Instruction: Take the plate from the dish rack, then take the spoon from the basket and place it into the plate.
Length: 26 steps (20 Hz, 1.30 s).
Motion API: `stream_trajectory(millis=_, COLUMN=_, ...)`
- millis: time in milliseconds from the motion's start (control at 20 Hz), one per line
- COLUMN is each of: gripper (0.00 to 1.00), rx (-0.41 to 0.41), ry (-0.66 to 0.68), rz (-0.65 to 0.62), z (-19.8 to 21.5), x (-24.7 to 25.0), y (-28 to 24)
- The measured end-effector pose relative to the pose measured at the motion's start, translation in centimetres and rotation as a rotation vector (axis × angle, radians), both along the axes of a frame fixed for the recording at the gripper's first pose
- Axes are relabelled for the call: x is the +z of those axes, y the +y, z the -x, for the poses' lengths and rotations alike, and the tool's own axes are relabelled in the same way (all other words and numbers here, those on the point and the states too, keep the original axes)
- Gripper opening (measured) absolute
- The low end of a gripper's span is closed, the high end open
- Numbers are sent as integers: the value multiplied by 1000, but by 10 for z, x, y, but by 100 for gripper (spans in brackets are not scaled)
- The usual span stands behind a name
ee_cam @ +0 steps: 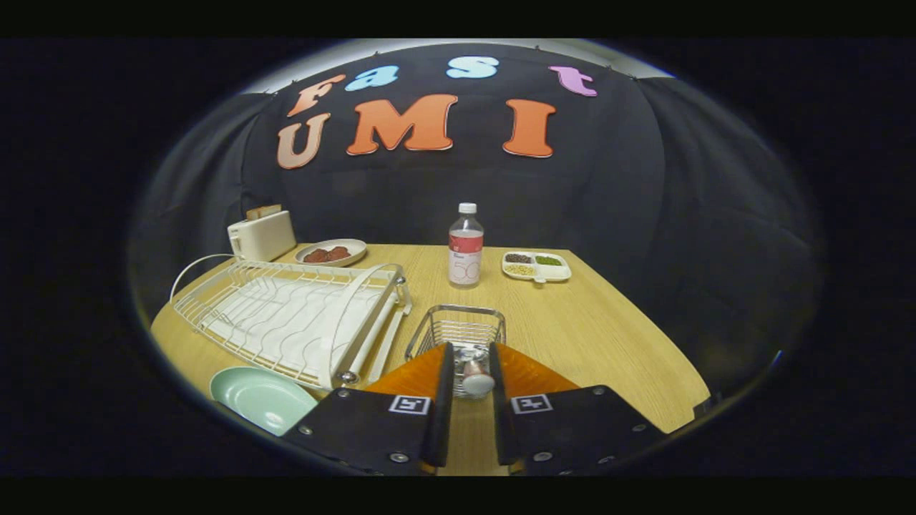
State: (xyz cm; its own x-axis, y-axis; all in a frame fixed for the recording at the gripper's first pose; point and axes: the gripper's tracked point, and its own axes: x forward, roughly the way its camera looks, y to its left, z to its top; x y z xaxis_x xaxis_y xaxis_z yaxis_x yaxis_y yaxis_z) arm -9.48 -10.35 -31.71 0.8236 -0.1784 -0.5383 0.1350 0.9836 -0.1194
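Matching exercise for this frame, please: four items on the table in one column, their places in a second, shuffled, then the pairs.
1. green plate
2. spoon
3. water bottle
4. toaster

A. between the tongs, over the wire basket
B. far corner, behind the dish rack
C. on the table, beside the rack's near end
D. upright, beyond the basket

Pairs: 1-C, 2-A, 3-D, 4-B

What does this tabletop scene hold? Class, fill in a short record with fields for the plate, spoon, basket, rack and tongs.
plate: pale green plate on the table, beside the dish rack
spoon: handle end between the fingers, over the basket
basket: wire basket just ahead of the fingers
rack: white dish rack, no dishes in it
tongs: tongs closed on the spoon handle
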Motion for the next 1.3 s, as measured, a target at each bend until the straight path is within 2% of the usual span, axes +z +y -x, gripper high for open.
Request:
stream_trajectory(millis=100, gripper=16, rx=-6, ry=2, rz=-17, z=-2, x=2, y=1)
stream_trajectory(millis=250, gripper=14, rx=-1, ry=5, rz=-21, z=-4, x=15, y=3)
stream_trajectory(millis=650, gripper=14, rx=11, ry=-72, rz=-6, z=-6, x=90, y=13)
stream_trajectory(millis=950, gripper=14, rx=40, ry=-121, rz=-18, z=10, x=144, y=31)
stream_trajectory(millis=1300, gripper=14, rx=114, ry=-116, rz=-51, z=39, x=162, y=75)
